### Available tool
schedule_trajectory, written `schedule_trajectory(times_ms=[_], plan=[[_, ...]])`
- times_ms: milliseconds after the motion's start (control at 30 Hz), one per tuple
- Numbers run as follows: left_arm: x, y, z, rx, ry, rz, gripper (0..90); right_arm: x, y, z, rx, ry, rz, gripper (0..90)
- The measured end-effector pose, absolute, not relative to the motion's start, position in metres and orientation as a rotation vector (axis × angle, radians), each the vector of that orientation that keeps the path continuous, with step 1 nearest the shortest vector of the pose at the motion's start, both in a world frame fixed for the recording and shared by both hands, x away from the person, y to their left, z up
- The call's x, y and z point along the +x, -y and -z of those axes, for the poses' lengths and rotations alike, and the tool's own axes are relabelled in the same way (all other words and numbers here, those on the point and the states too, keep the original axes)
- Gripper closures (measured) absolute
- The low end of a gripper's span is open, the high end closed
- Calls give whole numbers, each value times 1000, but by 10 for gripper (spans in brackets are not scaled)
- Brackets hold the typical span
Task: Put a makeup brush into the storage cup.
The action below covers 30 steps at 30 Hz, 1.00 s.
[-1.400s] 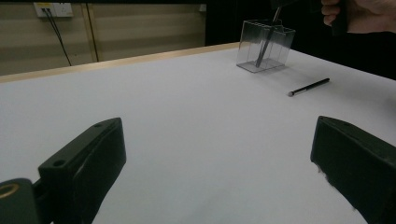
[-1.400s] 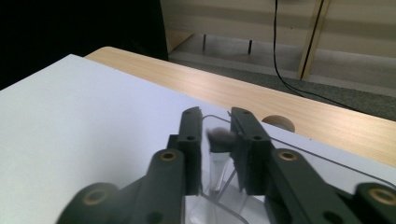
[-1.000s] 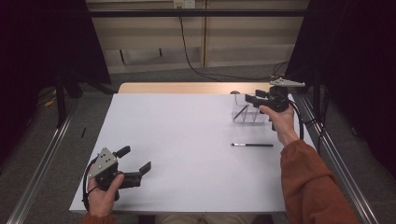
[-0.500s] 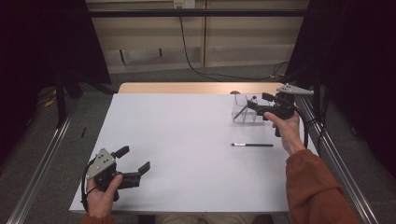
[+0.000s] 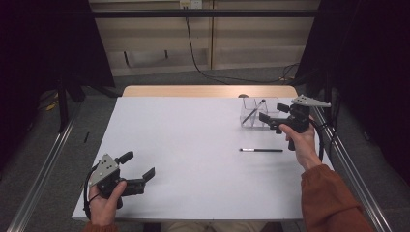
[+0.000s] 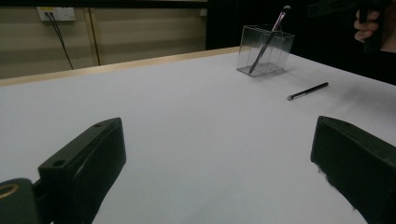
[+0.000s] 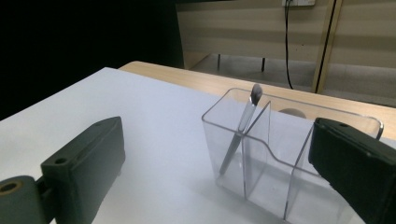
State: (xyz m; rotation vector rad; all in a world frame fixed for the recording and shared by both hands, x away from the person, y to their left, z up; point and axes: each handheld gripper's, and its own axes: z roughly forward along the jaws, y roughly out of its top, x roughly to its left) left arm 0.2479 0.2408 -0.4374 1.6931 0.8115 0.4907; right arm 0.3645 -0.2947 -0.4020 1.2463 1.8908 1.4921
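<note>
A clear divided plastic box stands at the table's far right. A slim makeup brush leans inside it, tip up. A second brush lies flat on the white table, nearer than the box. My right gripper hovers just right of the box. Its jaws have just been opening, they stand wide, and nothing is gripped between them. My left gripper rests open and empty at the near left.
The white tabletop has a wooden strip along its far edge. Metal rails run along both sides. A black cable hangs down the back wall. The right hand shows beyond the box in the left gripper view.
The right hand has drawn back from over the box, rightward and toward the near side, and its jaws have spread. The brush stays leaning in the box. The left hand has not moved.
</note>
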Motion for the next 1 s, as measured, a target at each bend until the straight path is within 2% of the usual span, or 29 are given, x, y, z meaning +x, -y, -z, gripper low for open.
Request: schedule_trajectory(times_ms=[300, 1000], plan=[[247, -241, 437, 1693, -814, -492, 32, 351, 298, 402, 1246, -1882, -1516, 32], [248, -242, 438, 1693, -810, -488, 32, 289, 300, 411, 1191, -1893, -1479, 19]])
